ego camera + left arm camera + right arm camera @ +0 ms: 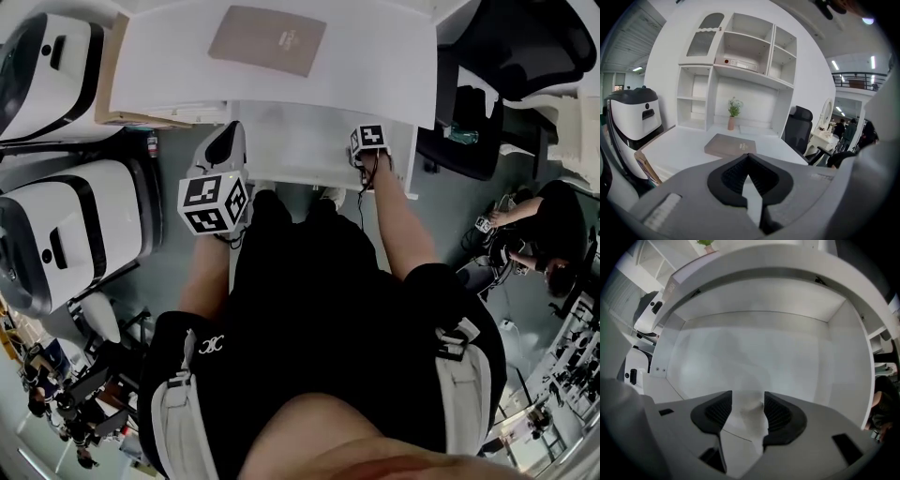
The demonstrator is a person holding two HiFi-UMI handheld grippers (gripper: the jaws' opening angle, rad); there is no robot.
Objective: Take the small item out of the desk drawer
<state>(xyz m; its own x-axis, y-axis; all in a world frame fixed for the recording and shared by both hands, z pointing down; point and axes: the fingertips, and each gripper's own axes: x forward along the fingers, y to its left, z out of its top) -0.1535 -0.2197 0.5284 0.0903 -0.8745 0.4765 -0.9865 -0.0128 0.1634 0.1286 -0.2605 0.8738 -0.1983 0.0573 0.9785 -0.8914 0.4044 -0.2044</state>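
Left gripper: held at centre left of the head view, over the left corner of the open drawer. In its own view the jaws are closed together, with nothing between them. It looks across the white desk at a brown book lying flat, a potted plant in the hutch behind it and a black office chair at the right.

Right gripper: at the drawer's front right corner. In its own view it points into the white drawer. The jaws stand a little apart, closed on a small white item that fills the gap and touches both pads. Its exact shape cannot be made out.
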